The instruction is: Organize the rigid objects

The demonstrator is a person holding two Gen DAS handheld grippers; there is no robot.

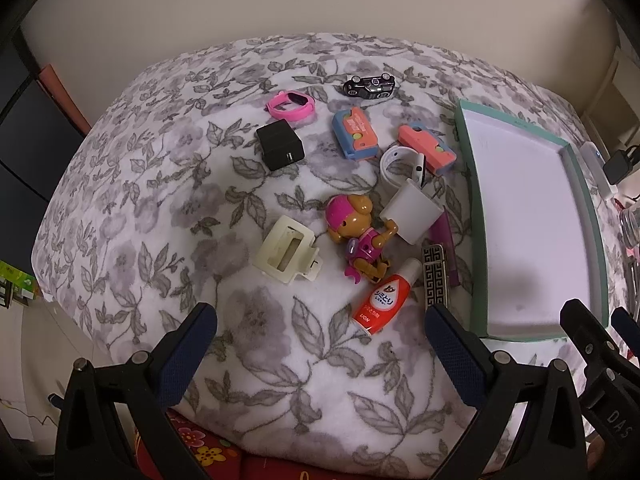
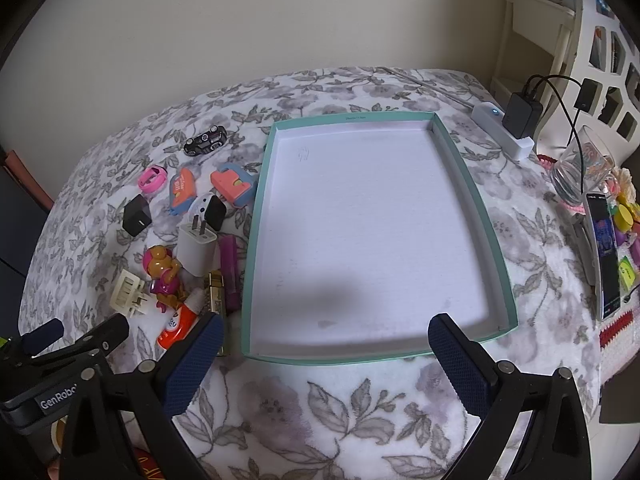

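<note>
We took the teal-rimmed tray (image 2: 468,184) as our landmark: it lay empty on the floral blanket (image 1: 260,360), and every loose thing sat in a cluster on its left side. Farthest from the tray we saw the cream hair claw clip (image 1: 286,254), hollow and springy, which we judged light but liable to snag, best pinched across its solid back. Up from it lay the black charger cube (image 1: 280,144) and the pink watch band (image 1: 291,105), the cube stiff and square enough for a flat-sided grip, the band looped and likely to flex. Nearer the tray came the pup figure (image 1: 360,236), hard plastic with jointed limbs, which we thought safest to take by the torso, and the red stain-remover bottle (image 1: 380,300), smooth and round, so likely to roll or slip unless held across its middle. The black toy car (image 1: 370,85) sat at the far end, and two coral-and-blue plastic cases (image 1: 354,133) lay closer to the tray. Just beside the tray were the white plug adapter (image 1: 412,216), the purple lighter (image 2: 230,276) and a patterned metal bar (image 1: 435,276), which we judged dense for its size. Our left gripper (image 1: 320,320) hovered on the near side of the cluster, jaws spread wide and holding nothing; our right gripper (image 2: 326,334) hung over the tray's near edge, likewise wide apart and empty.
</note>
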